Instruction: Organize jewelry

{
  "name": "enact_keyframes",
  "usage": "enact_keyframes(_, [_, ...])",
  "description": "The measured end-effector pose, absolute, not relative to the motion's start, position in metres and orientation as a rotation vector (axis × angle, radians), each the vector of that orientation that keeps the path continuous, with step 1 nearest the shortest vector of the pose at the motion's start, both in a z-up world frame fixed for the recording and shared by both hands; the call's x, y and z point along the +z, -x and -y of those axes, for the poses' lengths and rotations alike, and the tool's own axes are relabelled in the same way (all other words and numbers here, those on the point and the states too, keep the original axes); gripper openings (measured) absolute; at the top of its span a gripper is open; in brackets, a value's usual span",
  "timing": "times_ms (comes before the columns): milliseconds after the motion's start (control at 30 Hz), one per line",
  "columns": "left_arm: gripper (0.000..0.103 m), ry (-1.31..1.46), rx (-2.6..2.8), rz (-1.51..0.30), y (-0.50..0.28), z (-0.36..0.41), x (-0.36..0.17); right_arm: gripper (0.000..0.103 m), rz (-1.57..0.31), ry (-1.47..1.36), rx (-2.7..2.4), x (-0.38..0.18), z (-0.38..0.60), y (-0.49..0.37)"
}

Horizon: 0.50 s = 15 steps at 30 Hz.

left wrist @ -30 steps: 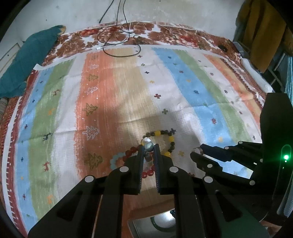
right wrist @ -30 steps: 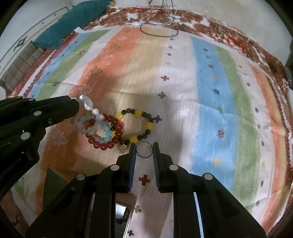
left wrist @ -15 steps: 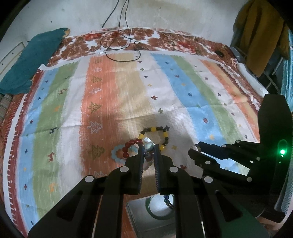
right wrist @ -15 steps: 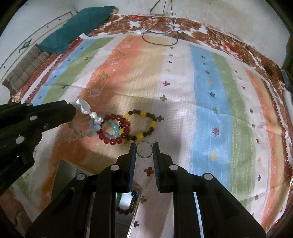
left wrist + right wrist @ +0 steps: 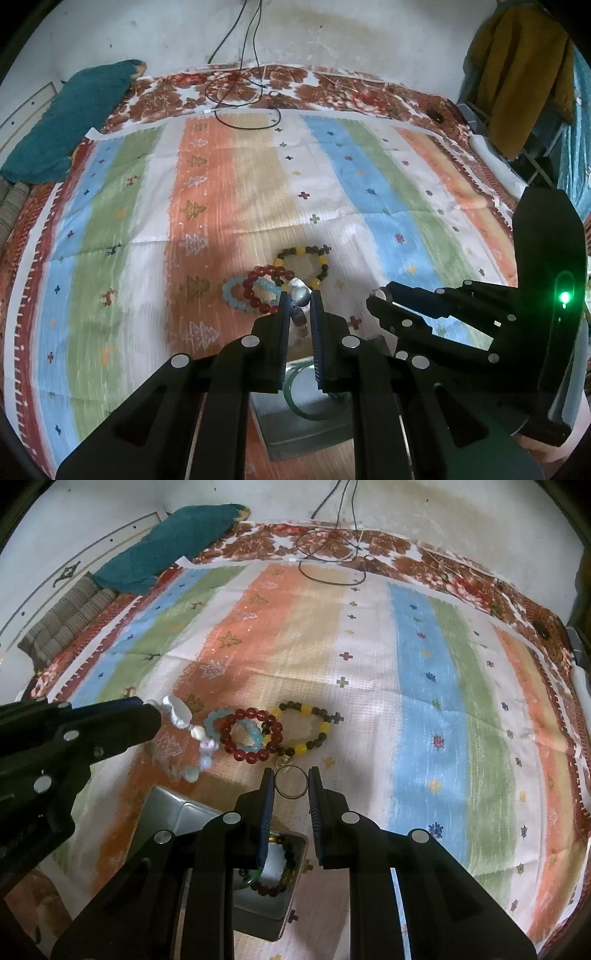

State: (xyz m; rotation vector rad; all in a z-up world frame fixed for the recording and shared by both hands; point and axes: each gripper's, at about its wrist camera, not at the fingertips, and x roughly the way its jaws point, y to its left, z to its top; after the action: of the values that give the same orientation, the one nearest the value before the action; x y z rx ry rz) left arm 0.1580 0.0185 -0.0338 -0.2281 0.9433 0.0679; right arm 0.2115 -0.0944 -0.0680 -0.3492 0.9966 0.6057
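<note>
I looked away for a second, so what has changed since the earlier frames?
Both grippers rose and drew back over the tin, which now shows more. The left gripper stays shut on the white bracelet, the right gripper on the thin ring. The three bracelets on the cloth stayed put.

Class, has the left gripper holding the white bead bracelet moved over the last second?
Yes. The left gripper with the white bead bracelet rose and pulled back from the red bead bracelet lying on the cloth.

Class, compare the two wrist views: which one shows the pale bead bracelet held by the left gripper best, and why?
The right wrist view: the pale bead bracelet hangs in full side view from the left gripper above the striped cloth. In the left wrist view only a few beads show, pinched between that gripper's fingers; the rest is hidden.
</note>
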Motion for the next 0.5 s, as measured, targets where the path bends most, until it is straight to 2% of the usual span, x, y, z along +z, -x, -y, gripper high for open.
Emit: enact_keyframes(500, [0.010, 0.241, 0.062, -0.911, -0.119, -0.012, -0.028, 0.019, -0.984, 0.324, 0.632, -0.062, 0.107, -0.184])
